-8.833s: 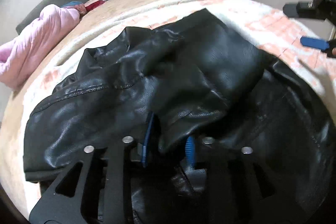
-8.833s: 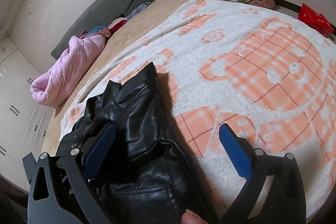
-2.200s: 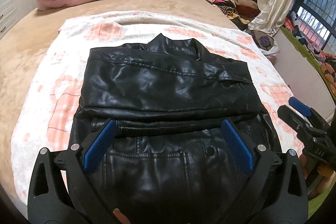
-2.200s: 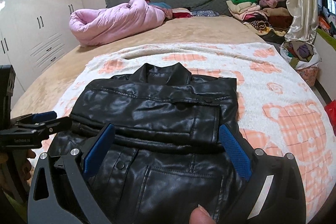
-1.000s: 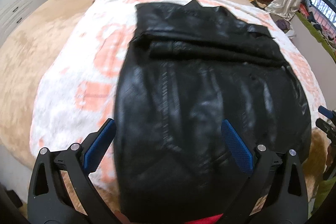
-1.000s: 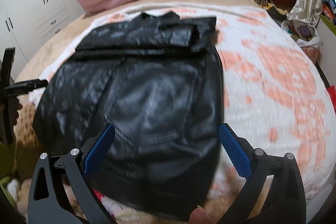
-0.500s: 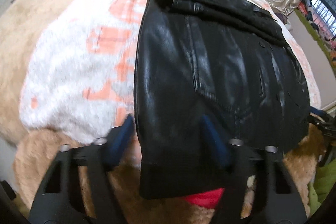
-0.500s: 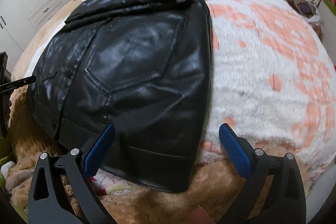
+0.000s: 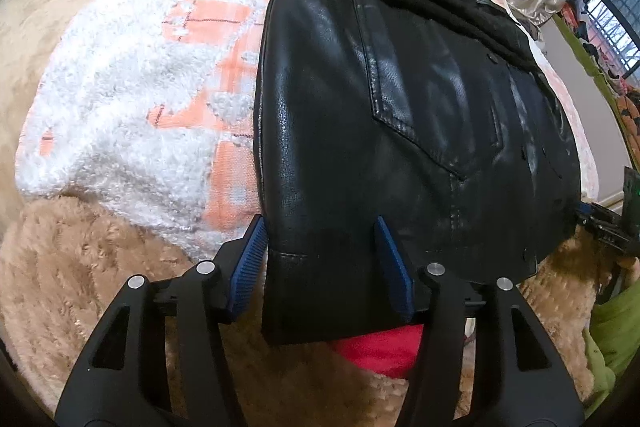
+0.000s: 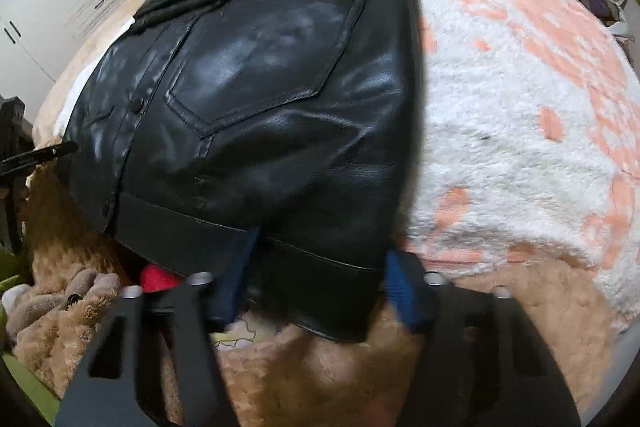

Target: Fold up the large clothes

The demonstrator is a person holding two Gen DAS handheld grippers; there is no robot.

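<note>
Straddling the hem of the black leather jacket (image 9: 400, 99) at the bed's near edge, I am holding my left claw (image 9: 322, 267) and right claw (image 10: 320, 287) open, not yet pinching. Next I am judging both must clamp, then carry the hem toward the collar.

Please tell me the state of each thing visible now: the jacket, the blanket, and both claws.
Black leather jacket: lying flat, sleeves folded across the top, hem hanging over the bed edge.
Blanket: spread flat under the jacket.
Left claw: open, fingers straddling the left hem corner.
Right claw: open, fingers straddling the right hem corner, blurred.
</note>
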